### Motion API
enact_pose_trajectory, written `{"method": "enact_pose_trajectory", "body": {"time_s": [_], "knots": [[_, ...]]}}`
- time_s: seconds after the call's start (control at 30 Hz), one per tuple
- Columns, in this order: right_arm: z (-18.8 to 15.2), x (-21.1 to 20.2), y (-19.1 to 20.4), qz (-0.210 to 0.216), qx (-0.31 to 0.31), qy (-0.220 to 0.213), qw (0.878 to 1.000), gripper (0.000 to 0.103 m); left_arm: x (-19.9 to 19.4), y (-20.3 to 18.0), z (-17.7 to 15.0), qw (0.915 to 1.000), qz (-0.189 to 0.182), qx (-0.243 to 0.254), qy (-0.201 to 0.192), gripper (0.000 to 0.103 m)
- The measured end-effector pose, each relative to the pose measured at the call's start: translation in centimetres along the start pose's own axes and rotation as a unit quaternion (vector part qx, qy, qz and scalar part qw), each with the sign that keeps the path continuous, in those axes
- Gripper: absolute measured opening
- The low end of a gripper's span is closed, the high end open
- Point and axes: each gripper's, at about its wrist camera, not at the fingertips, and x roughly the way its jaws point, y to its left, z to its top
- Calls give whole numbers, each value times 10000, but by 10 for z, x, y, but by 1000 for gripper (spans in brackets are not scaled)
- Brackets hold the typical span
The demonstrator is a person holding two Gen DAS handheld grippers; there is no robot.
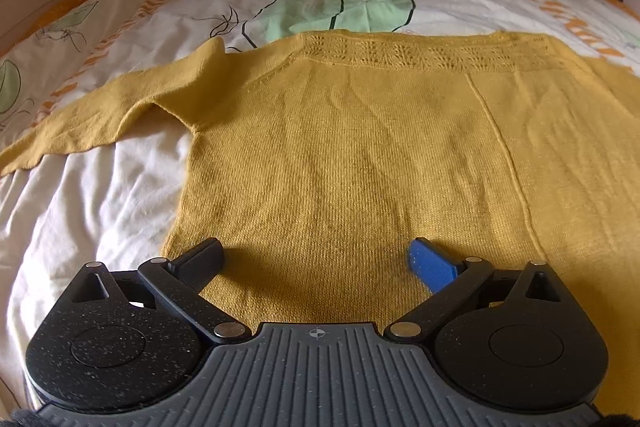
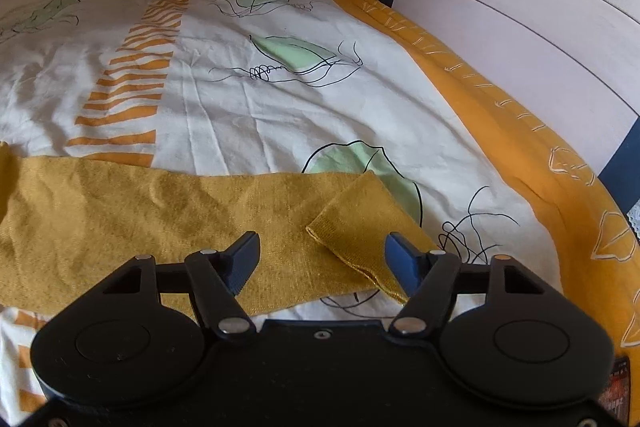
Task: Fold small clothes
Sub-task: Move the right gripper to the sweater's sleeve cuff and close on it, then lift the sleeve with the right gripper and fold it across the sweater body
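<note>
A mustard yellow knitted sweater lies flat on the bed, neckline at the far side, its left sleeve stretched out to the left. My left gripper is open and empty just above the sweater's near hem. In the right wrist view the other sleeve lies across the bed, its cuff end folded back toward me. My right gripper is open and empty, its jaws either side of that cuff, just above it.
The bed cover is white with green leaves and orange stripes, with an orange border at the right. White bed rails close off the far and right sides. A plain white sheet lies left of the sweater.
</note>
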Motion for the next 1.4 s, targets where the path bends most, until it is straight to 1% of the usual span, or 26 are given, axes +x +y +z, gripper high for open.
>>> {"method": "enact_pose_trajectory", "body": {"time_s": [0.07, 0.17, 0.23, 0.3, 0.37, 0.43, 0.53, 0.6, 0.67, 0.73, 0.77, 0.83, 0.87, 0.9, 0.93, 0.97, 1.0, 1.1, 1.23, 1.3, 1.4], "knots": [[0, 9, 1, -88, -89, 30, 9999, 71, 1, 4, -2, 9999, -113, -96, -39, 102], [-1, 27, -3, -239, -134, 165, 9995, 70, 0, 5, -2, 9998, -176, -102, -18, 103], [-3, 32, -8, -171, -87, 181, 9997, 69, 3, 4, 2, 9998, -178, -101, 6, 103], [-4, 34, -15, -30, 81, 149, 9999, 67, 3, 4, 2, 9998, -182, -119, 4, 103], [-3, 35, -18, 56, 136, 148, 9998, 63, 5, 4, 2, 9997, -196, -133, -2, 103], [-1, 34, -19, -33, 128, 117, 9998, 57, 6, 5, 2, 9997, -216, -140, -5, 103], [-1, 31, -25, -66, 181, 110, 9998, 55, 6, 6, 2, 9996, -226, -159, -5, 103], [-3, 32, -27, -194, 150, 132, 9996, 55, 6, 5, 1, 9997, -210, -156, -26, 103], [-5, 33, -28, -185, 175, 180, 9995, 55, 6, 4, 1, 9997, -202, -152, -51, 103], [-6, 32, -25, -162, 105, 123, 9997, 54, 6, 5, 0, 9996, -211, -166, -60, 103], [-7, 32, -22, -160, 15, 98, 9998, 52, 5, 4, 0, 9996, -210, -167, -64, 103], [-6, 33, -18, -149, -78, 113, 9998, 46, 5, 5, 0, 9996, -208, -168, -68, 103], [-5, 33, -17, -112, -83, 120, 9998, 44, 5, 5, 0, 9996, -212, -171, -68, 103], [-5, 34, -17, -70, -92, 124, 9999, 38, 5, 6, 0, 9996, -223, -177, -69, 103], [-4, 34, -17, 42, -90, 138, 9999, 20, 5, 6, 0, 9995, -235, -185, -67, 103], [-4, 35, -19, 251, -51, 176, 9995, 11, 4, 7, 0, 9995, -247, -195, -62, 102], [-3, 36, -20, 369, 5, 216, 9991, 11, 4, 7, 1, 9994, -260, -203, -55, 102], [4, 30, -24, 416, 118, 314, 9986, 10, 4, 9, 4, 9992, -338, -195, -2, 101], [24, 6, -29, 575, 359, 255, 9974, 10, 2, 15, 10, 9982, -587, -95, 126, 101], [38, -9, -29, 760, 542, 226, 9954, 10, 0, 20, 14, 9972, -732, -44, 163, 100], [62, -36, -21, 1117, 727, 174, 9909, 10, -7, 31, 20, 9957, -922, -58, 83, 100]]}}
